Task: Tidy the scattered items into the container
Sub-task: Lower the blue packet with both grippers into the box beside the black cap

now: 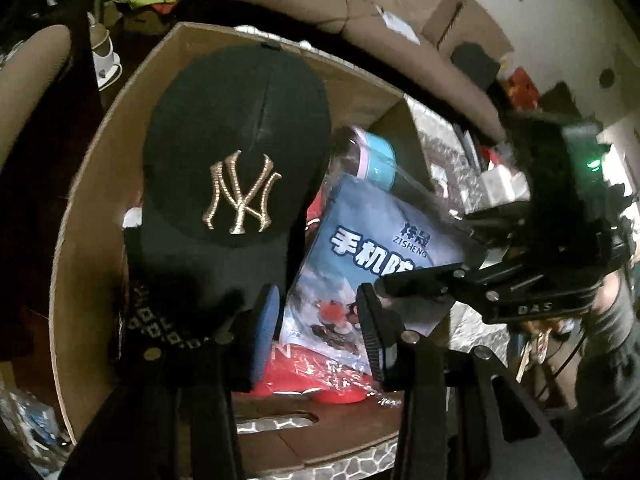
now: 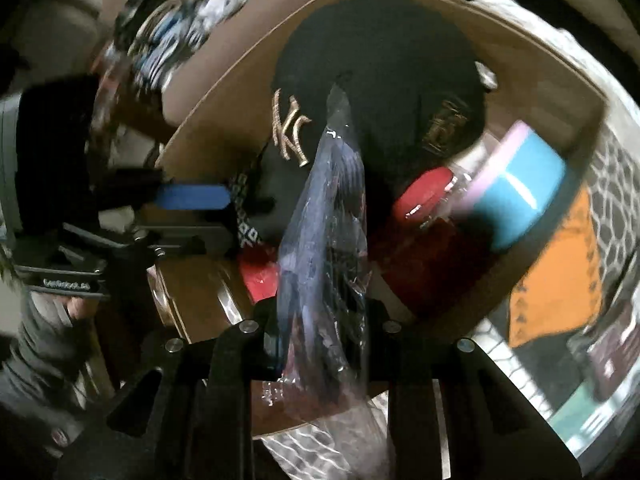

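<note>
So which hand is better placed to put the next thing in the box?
Probably the right. The right gripper already pinches a plastic packet over the box; the left gripper looks empty.

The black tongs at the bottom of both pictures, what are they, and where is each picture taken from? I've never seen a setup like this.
There is no robot here. A person holds a pair of hand-worked tongs in each hand, and a wide-angle camera on each pair looks along its two fingers. One picture comes from the left tongs, which stand open with nothing between them. The other comes from the right tongs, which are shut on a flat blue printed packet in clear plastic wrap, held over a brown cardboard box. In the box lie a black cloth cap with a gold NY badge, a pink and turquoise round tub and something red in plastic. Each pair also shows at the edge of the other's picture.
</note>
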The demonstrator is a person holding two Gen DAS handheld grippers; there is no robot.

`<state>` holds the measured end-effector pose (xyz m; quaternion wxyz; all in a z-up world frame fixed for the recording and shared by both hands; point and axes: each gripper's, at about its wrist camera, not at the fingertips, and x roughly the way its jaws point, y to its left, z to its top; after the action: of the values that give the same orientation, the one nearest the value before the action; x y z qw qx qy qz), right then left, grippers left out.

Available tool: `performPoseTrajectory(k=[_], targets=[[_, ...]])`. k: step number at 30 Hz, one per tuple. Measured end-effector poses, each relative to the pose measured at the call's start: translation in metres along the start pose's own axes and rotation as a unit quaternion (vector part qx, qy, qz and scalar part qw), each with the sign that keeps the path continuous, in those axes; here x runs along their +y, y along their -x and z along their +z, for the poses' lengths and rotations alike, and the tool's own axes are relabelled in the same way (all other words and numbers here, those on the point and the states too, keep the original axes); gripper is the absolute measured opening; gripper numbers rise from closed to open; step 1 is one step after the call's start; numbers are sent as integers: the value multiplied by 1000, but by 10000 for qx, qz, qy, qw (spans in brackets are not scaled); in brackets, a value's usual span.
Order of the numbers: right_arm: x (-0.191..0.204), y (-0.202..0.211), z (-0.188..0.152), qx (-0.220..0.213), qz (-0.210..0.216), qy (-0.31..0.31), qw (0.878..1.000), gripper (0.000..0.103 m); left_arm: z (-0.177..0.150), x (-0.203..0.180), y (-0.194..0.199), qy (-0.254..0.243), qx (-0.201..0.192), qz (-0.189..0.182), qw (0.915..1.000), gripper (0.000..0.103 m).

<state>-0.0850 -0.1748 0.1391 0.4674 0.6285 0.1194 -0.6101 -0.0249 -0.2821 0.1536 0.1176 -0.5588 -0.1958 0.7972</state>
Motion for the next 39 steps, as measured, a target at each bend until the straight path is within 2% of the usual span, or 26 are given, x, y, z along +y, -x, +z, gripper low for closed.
performPoseTrajectory(k=[5,10,12,13,15,16,20,22,25,29,31,32,34,39], targets=[[0,-3,9,177,179,362,9990,23,-3,5,-9,18,167,-138,9998,40],[6,-6,6,326,662,791,9941,23,-8,11,-13,86,214,-307,9993,40],[1,-8,11,377,472,771,9952,25,-8,14,-16,139,238,-276,9992,40],[-4,-8,14,373,189,686,9968,34,-7,16,-18,169,246,-251,9992,40],[-12,-4,20,318,-386,523,9974,37,-8,15,-21,198,304,-188,9992,40],[-14,4,22,212,-554,482,9971,44,-8,15,-24,205,354,-120,9991,40],[-16,47,24,-417,-755,381,9955,47,-8,11,-32,145,472,33,9988,40],[-15,58,24,-571,-722,297,9953,47,-10,10,-35,127,523,16,9985,40],[-1,43,25,-354,-650,397,9965,46,-13,7,-42,131,580,82,9982,40],[11,7,21,286,-660,570,9958,46,-16,6,-46,124,675,148,9975,40],[6,-7,22,546,-655,413,9955,45,-17,5,-48,117,724,175,9972,40],[3,-11,23,604,-700,330,9952,42,-19,4,-49,98,762,230,9968,40],[1,-13,27,530,-907,338,9939,44,-20,3,-48,5,790,274,9965,40],[2,5,32,207,-1010,190,9945,44,-22,8,-47,65,850,298,9959,41]])
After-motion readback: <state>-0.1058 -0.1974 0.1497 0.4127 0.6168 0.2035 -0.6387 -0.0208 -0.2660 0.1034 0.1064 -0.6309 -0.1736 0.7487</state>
